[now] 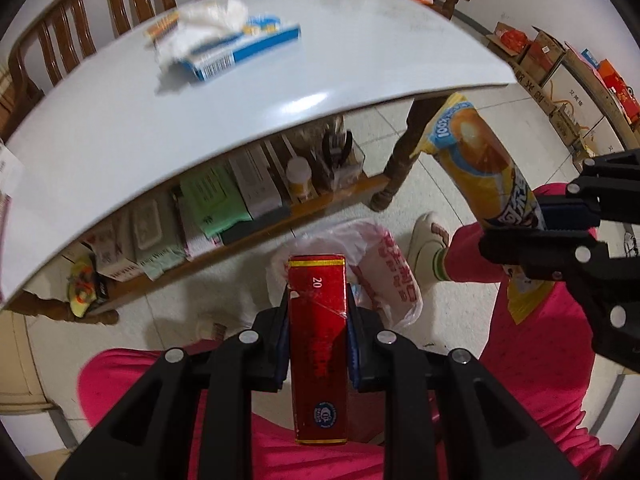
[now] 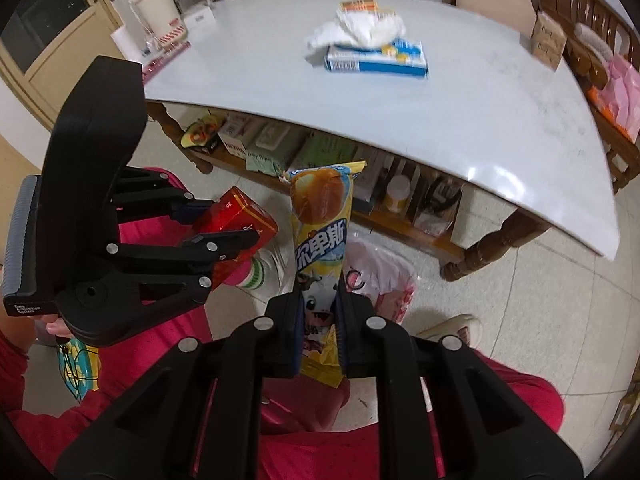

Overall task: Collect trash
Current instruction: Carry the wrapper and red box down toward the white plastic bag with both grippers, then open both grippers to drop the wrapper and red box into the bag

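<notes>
A red cigarette pack (image 1: 318,336) is being clamped between the blue-padded fingers (image 1: 283,344) of the left gripper (image 1: 318,312), which are closed to a narrow gap around its long sides; the pack is being held lengthwise, its gold-edged end pointing down toward the floor. At 3 o'clock in the same view, a yellow ice-cream wrapper (image 2: 320,248) is being pinched by the right gripper (image 2: 318,300), its fingers (image 2: 298,328) pressed nearly together on the thin foil, with most of the wrapper sticking out beyond the tips. Both grippers are being held above a pair of pink trouser legs (image 1: 532,320). Just beyond the pack, at 12 o'clock on the tiled floor, a crumpled white plastic bag (image 1: 380,264) with red print is lying open beside a light shoe (image 1: 426,240). Farther out, a lower shelf (image 1: 280,220) under the counter (image 1: 240,112) is being seen stacked with packets and a small bottle. On the pale counter, toward 11 o'clock, a blue-and-white box (image 1: 240,48) is resting against crumpled white tissue (image 1: 200,28), with a small orange packet (image 1: 162,28) touching the tissue's far side. Wooden chairs (image 1: 100,12) are standing behind.
</notes>
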`<state>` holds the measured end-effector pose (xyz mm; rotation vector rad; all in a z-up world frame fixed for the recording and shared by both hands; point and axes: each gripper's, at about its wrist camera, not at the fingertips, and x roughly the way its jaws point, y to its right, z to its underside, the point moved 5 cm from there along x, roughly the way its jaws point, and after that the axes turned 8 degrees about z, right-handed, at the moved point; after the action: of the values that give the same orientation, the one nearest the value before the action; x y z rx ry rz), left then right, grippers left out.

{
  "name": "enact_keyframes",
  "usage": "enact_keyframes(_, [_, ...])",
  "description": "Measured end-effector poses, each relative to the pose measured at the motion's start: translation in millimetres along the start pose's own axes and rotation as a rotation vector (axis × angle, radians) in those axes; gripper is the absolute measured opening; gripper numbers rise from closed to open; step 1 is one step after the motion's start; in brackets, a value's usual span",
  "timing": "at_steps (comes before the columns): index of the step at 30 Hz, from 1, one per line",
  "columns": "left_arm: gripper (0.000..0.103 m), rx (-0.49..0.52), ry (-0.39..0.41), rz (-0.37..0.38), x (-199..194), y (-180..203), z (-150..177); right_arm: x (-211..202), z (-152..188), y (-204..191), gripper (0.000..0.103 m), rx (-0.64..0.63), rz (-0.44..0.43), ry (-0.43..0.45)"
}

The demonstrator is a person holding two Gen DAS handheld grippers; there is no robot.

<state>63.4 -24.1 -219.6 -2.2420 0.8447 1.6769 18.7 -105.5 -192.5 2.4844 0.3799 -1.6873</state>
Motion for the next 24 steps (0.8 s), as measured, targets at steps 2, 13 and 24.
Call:
enact_keyframes(2, [0.022,-0.016,-0.022,0.015,13,-3,3,11,2,1,0.013,0.008,0.000,-0.017])
enact_keyframes(13, [0.022,-0.100,-0.167,0.068,99,-19,10,99,25,16,0.013,0.084,-0.012,-0.143])
enact_keyframes(24, [0.022,-0.183,-0.302,0.103,176,-33,11,179,49,32,0.013,0.195,-0.051,-0.278])
